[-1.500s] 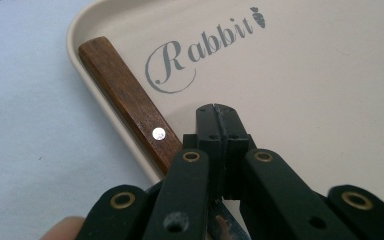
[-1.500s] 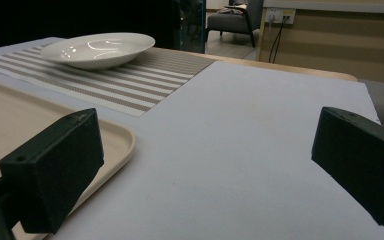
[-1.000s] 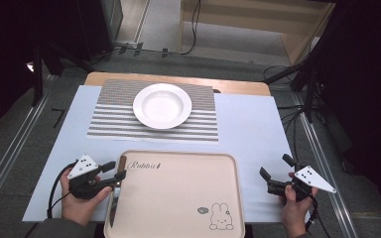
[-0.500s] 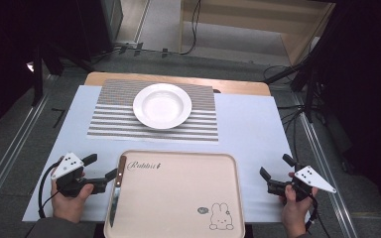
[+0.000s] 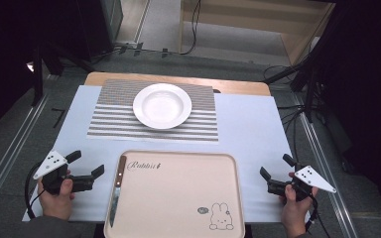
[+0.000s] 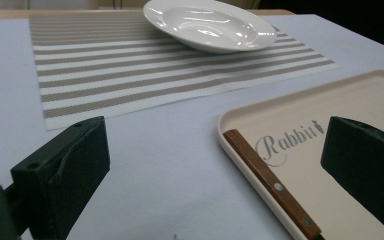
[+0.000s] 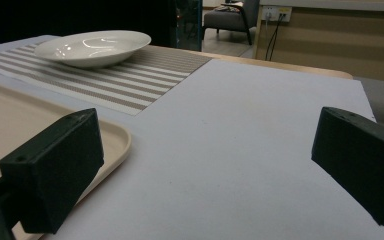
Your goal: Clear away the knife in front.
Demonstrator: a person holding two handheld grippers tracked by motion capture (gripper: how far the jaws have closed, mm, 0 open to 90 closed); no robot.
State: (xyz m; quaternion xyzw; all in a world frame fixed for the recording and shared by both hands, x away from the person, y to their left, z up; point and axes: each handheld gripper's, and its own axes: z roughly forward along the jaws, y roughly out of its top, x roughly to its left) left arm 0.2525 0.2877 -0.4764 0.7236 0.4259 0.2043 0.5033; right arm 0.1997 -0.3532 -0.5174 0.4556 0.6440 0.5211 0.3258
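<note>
The left gripper (image 5: 86, 168) sits at the lower left of the high view, its jaws having just been opening and now spread wide with nothing between them, just left of the knife (image 5: 117, 190). The knife lies along the left edge of the cream tray (image 5: 188, 198), wooden handle toward the top of the frame. At lower right, the right gripper (image 5: 274, 166) holds nothing, jaws wide, beside the tray. Higher up, a white plate (image 5: 162, 105) rests on a striped placemat (image 5: 109, 116) on the counter (image 5: 248, 124).
</note>
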